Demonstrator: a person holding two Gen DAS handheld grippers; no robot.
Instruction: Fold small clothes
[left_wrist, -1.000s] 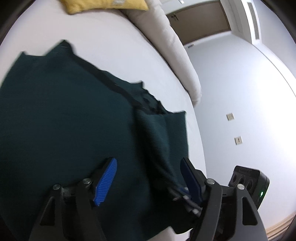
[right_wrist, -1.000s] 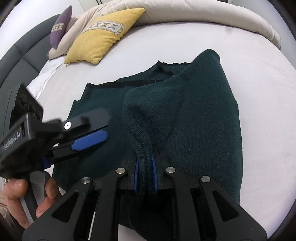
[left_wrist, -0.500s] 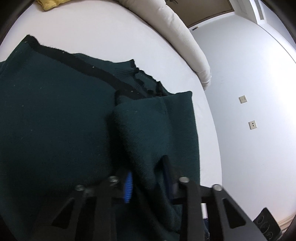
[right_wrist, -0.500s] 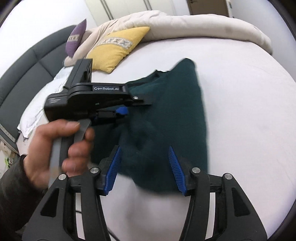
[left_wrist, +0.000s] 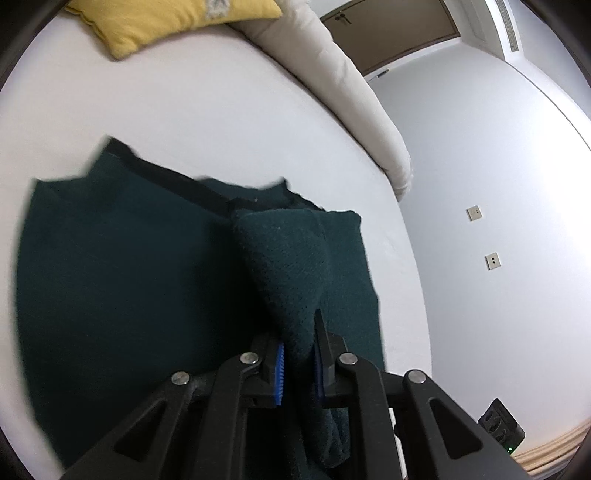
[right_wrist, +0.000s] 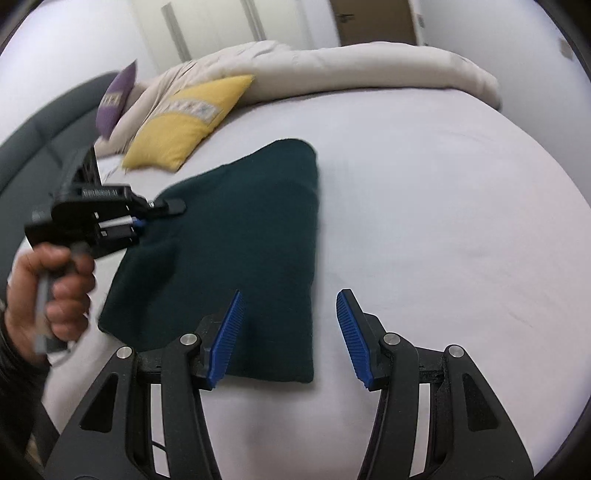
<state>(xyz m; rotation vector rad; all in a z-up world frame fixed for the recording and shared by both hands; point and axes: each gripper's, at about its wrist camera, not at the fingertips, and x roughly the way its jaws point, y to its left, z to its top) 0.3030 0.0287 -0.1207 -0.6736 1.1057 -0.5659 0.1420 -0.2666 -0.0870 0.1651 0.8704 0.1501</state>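
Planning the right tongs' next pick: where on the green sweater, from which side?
Grip the green sweater at its near right corner, coming from the near bed edge. That folded edge lies free and flat ahead of the open right tongs.

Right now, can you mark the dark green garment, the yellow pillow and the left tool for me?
dark green garment (right_wrist: 258, 221): right wrist view, middle of the folded top layer.
yellow pillow (right_wrist: 184, 122): right wrist view, centre of its face.
left tool (left_wrist: 298, 363): left wrist view, between its fingertips, closing on a garment fold.
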